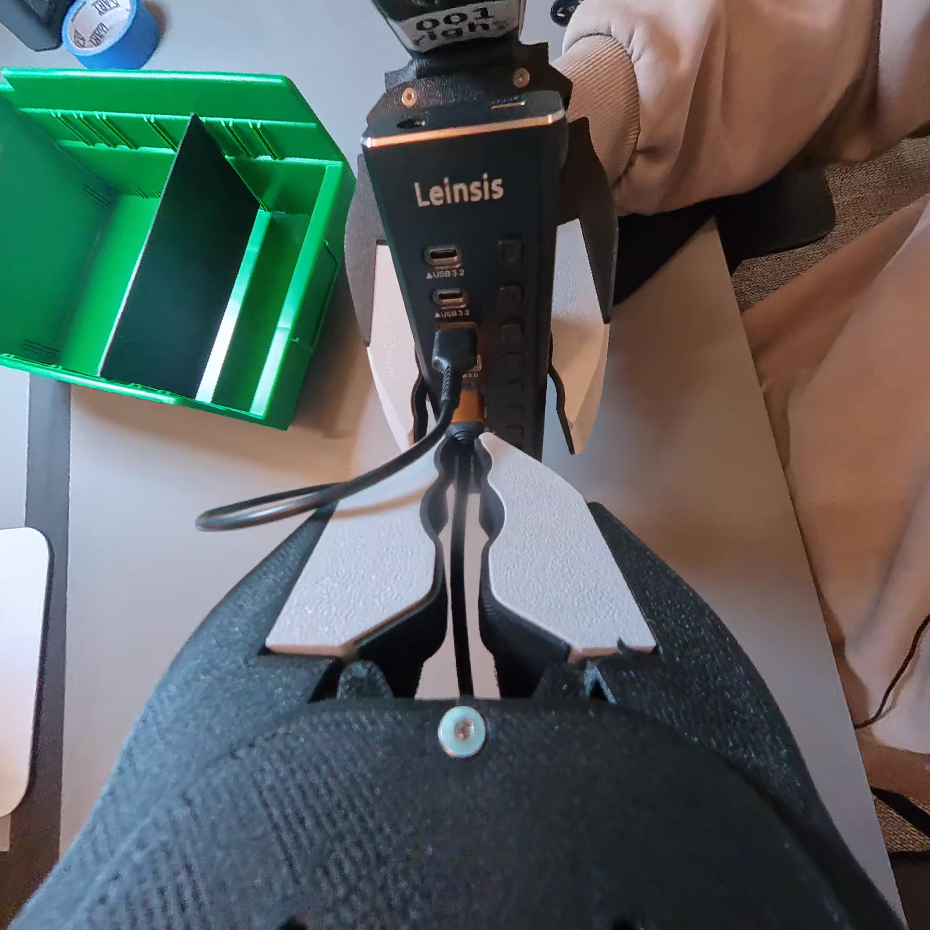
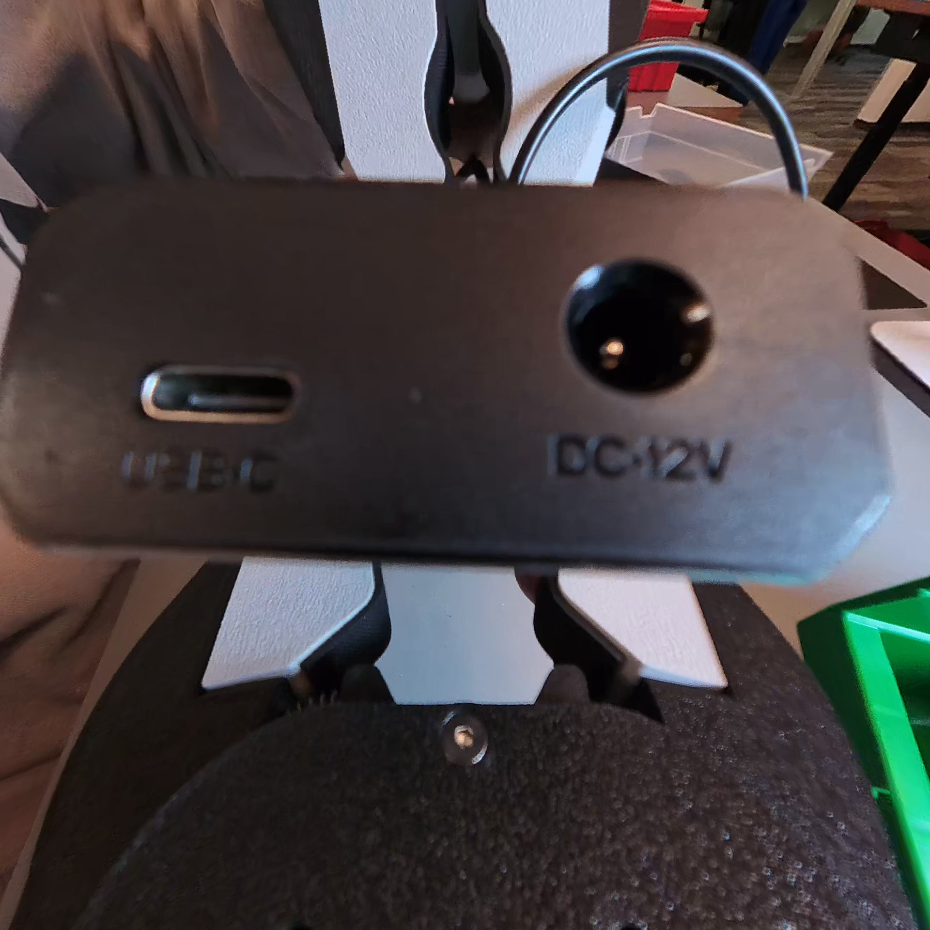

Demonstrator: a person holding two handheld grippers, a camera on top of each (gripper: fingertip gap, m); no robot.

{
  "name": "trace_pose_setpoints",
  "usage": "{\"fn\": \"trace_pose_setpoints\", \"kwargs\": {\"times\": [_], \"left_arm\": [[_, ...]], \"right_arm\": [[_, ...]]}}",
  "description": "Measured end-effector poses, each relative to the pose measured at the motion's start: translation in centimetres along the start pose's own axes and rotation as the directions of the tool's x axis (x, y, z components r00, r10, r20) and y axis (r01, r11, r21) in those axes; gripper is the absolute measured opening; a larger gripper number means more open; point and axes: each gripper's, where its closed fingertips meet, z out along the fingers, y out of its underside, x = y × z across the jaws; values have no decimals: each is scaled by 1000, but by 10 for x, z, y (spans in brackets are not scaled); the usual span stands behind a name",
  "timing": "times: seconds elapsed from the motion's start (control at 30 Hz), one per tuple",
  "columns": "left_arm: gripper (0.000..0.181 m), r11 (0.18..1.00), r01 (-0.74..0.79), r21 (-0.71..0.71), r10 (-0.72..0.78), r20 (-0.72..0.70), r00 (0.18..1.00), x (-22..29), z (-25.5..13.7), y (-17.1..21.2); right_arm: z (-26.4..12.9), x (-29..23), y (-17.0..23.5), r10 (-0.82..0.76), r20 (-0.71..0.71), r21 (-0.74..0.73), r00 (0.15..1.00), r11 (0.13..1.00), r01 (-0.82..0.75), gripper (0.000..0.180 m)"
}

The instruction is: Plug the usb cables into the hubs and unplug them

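Left gripper: I had it pinched on the cable behind the plug.
Right gripper: clamped the hub, held off the table.
Risk: pulling by cable could strain it, I judged.

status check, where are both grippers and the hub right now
Left gripper shut on black cable at its plug. Right gripper shut on black hub, held off the table. Second cable loops left beside the plug.
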Motion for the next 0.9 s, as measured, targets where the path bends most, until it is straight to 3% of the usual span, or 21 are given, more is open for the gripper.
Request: {"fn": "trace_pose_setpoints", "kwargs": {"times": [0.17, 0.27, 0.43, 0.5, 0.63, 0.73, 0.9], "left_arm": [[8, 1000, 17, -1, -17, 7, 1000, 4, 6, 7], [8, 1000, 22, -1, -22, 10, 1000, 3, 8, 11], [11, 987, 20, 160, -28, 48, 998, -5, -6, -6], [22, 970, 33, 241, -44, 37, 998, -4, -13, -11], [38, 896, 83, 437, -132, 82, 988, -16, -48, -1], [49, 818, 174, 549, -249, 64, 966, -27, -65, 27], [69, 714, 333, 615, -309, -151, 939, -3, -22, 54]], "right_arm": [[3, -1, 2, -90, -41, -41, 995, 995, 88, 71], [6, -3, 6, -64, -20, -42, 998, 997, 63, 71], [-1, 1, -16, -24, -7, 85, 1000, 996, 24, 71], [-3, 2, -19, -22, -6, 105, 1000, 994, 23, 71], [-16, 6, -23, 4, -10, 177, 1000, 984, -2, 71], [-30, 10, -42, 28, 6, 311, 1000, 950, -29, 71], [-54, 12, -79, 70, 50, 566, 996, 820, -86, 71]]}}
